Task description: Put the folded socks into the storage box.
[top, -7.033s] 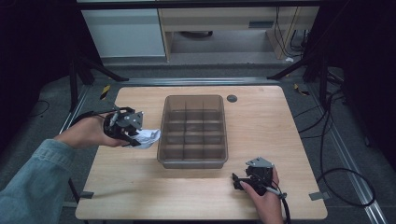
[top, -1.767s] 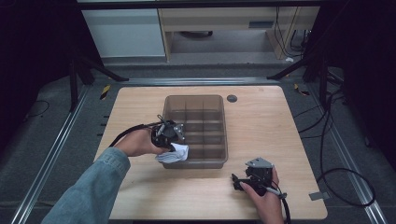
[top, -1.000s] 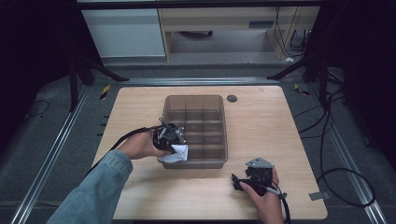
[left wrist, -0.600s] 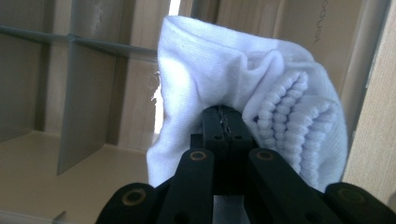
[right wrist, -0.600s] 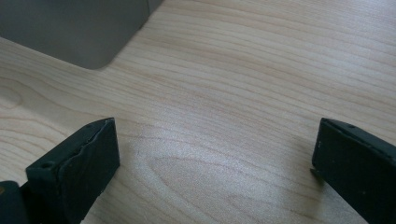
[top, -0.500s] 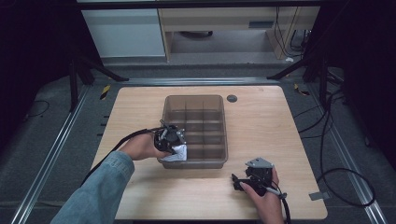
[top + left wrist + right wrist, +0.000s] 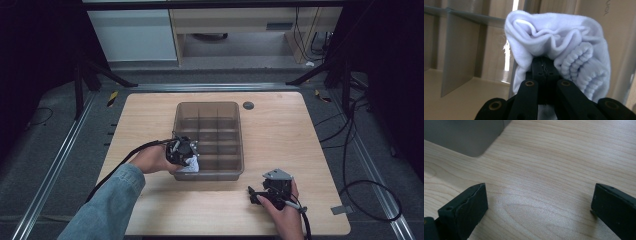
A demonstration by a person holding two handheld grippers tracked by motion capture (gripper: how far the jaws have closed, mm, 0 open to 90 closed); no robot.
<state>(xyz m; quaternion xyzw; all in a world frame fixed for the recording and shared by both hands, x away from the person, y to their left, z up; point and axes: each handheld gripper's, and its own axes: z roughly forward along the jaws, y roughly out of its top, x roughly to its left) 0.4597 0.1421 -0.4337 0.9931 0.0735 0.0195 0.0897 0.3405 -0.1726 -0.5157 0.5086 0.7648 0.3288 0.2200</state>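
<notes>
left gripper clamping white sock, divider tray

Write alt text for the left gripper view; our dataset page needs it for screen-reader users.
A bunched white sock is pinched between the left gripper's two black fingers, close to the camera. Behind it stand the grey translucent dividers of a compartment organizer box, its cells lit tan.

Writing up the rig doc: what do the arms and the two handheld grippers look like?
Both grippers are black. The left gripper has black fingers on linkage arms with brass-coloured pivot rivets, and a black cable trailing back along a blue denim sleeve. The right gripper carries a grey three-cornered plate, has blocky matte fingers, and a black cable. No sleeve visible on that arm.
</notes>
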